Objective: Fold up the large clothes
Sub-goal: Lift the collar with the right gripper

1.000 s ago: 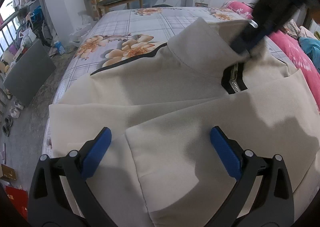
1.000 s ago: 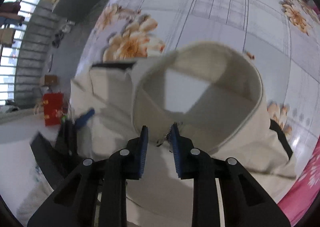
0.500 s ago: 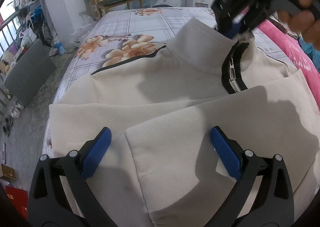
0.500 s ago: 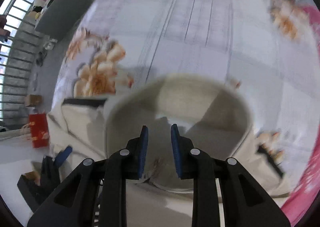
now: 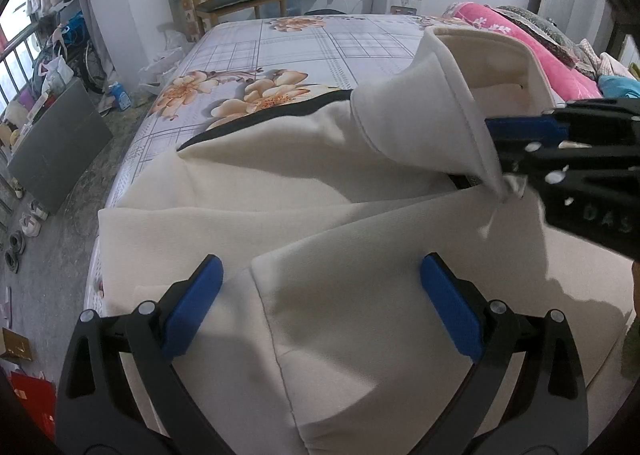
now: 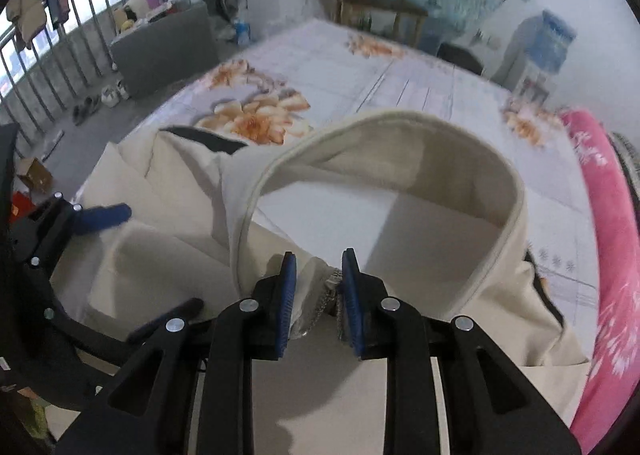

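Floral bedsheet (image 5: 320, 51), cream jacket (image 5: 360, 335), right gripper (image 6: 319, 295) pinching collar (image 6: 400, 135), "DAS" lettering.

Raised characters reading roughly "DAS" are showing on the black body of the right gripper (image 5: 516, 159); nothing else is reading legibly.

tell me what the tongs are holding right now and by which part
The right tongs pinch the cream jacket at the collar's zipper end. The left tongs are open, holding nothing.
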